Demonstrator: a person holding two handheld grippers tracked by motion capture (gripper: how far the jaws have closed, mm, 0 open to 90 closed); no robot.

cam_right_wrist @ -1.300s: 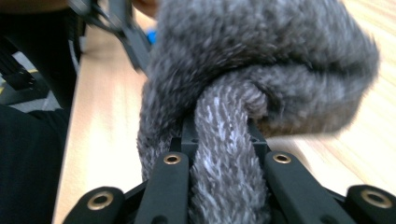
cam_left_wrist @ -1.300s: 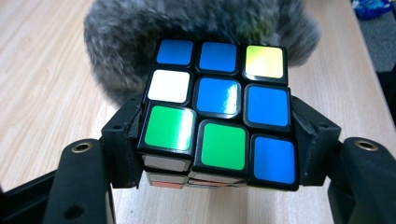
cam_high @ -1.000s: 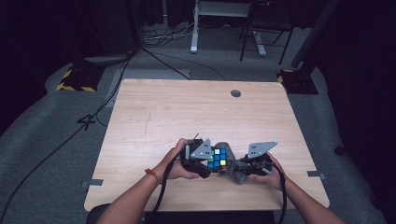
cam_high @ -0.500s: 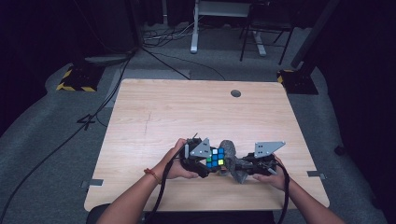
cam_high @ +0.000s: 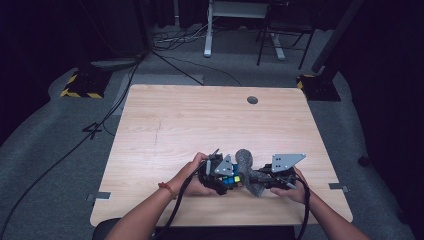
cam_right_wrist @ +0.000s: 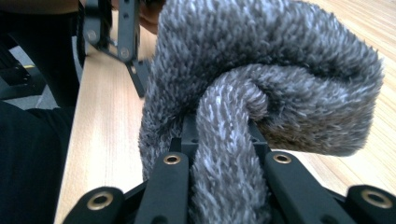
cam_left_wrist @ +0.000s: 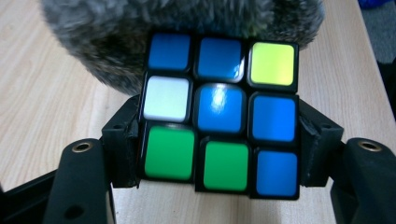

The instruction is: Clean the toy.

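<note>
the grey fuzzy cloth (cam_high: 245,165) has risen over the cube (cam_high: 230,181) near the table's (cam_high: 200,120) front edge: wiping underway; left gripper (cam_high: 220,177) clamps the cube, right gripper (cam_high: 260,181) pinches the cloth

The puzzle cube (cam_left_wrist: 222,116) between the left gripper's (cam_left_wrist: 219,154) black jaws looks like hard plastic, its coloured tiles glossy and catching glare. Those jaws are matt black plastic with small brass-like rivets. Just beyond the cube, and pinched in the right gripper (cam_right_wrist: 229,163), a grey cloth (cam_right_wrist: 261,79) is shaggy, soft and dull. Under both tools the table (cam_high: 200,120) is pale wood with a smooth matt grain.
</note>
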